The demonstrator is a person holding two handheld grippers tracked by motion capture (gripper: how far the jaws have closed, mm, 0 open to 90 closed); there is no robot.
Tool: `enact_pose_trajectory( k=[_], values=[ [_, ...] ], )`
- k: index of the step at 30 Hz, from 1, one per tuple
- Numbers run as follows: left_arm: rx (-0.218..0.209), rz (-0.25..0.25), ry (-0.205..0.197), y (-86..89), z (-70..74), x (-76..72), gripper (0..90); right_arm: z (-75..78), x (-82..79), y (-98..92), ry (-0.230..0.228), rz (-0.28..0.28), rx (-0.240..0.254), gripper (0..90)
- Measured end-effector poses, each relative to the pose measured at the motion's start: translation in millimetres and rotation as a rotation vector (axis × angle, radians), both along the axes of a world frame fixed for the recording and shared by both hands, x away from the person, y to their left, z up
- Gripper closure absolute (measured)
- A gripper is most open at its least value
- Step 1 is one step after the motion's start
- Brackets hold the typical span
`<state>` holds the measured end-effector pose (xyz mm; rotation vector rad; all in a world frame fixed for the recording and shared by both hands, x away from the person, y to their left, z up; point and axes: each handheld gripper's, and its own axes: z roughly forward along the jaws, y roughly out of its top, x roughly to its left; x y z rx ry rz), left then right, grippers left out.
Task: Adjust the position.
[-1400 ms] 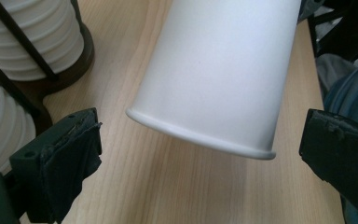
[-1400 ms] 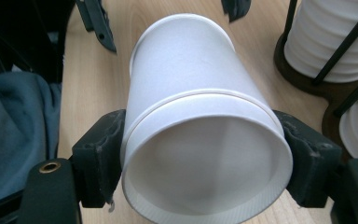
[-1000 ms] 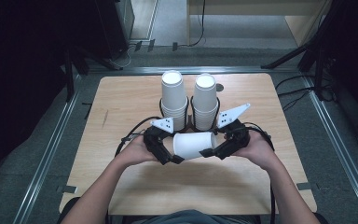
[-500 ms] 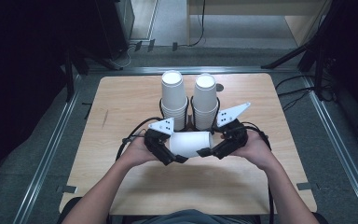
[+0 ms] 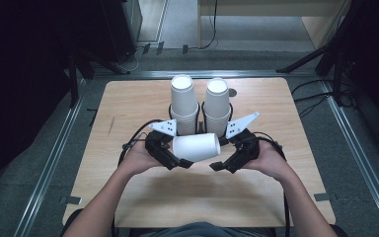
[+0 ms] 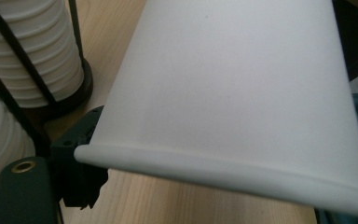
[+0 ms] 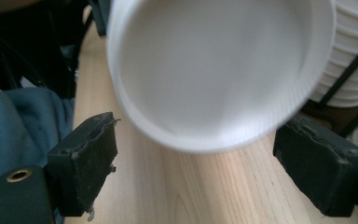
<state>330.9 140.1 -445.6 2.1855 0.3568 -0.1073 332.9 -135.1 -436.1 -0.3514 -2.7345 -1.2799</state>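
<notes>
The paper cup [image 5: 196, 146] lay on its side in the air above the table [image 5: 128, 106], just in front of the two cup stacks [image 5: 184, 101] in their black wire holder [image 5: 201, 106]. The left tool [image 5: 170, 157] was clamped on the cup's wall near one end. The sideways hold likely served to present the cup's far end to the other hand.

The right tool [image 5: 225, 165] stood just beside that far end. Its jaws had just been opening and now stood apart, with the cup's end above and between them but not touched, so the cup's weight rested on the left tool alone.

The high view showed both hands, the tools and the whole layout. The right tool's view showed the gap between the black pads [image 7: 89, 154] and the cup's round, blurred end [image 7: 216, 70]; whether this was the open mouth or the base could not be told. The left tool's view showed the cup's wall [image 6: 242, 88] and rolled rim close up, with one stack [image 6: 32, 51] beside it.
</notes>
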Motion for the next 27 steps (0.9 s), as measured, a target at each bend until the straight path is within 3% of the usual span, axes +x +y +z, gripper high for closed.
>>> enact_pose_trajectory(
  k=[4, 13, 17, 25, 27],
  values=[
    [0.052, -0.014, 0.042, 3.5, -0.3, 3.6, 12.9, -4.5, -0.5, 0.0, 0.0, 0.006, -0.01, 13.9],
    [0.126, 0.019, 0.059, 13.7, 6.1, 7.3, 12.5, -17.2, 0.7, 3.0, -0.012, -0.016, -0.09, 14.7],
    [0.139, 0.015, 0.06, 13.7, 7.1, 9.4, 12.5, -21.7, 1.4, 4.3, -0.008, -0.016, -0.102, 14.7],
    [0.202, -0.005, 0.069, 15.0, 5.4, 16.3, 12.5, -23.8, 4.0, 3.6, -0.007, -0.02, -0.094, 14.7],
    [0.235, -0.008, 0.072, 13.0, 3.8, 18.0, 12.5, -25.1, 5.0, 3.4, -0.014, -0.008, -0.1, 14.7]
  ],
)
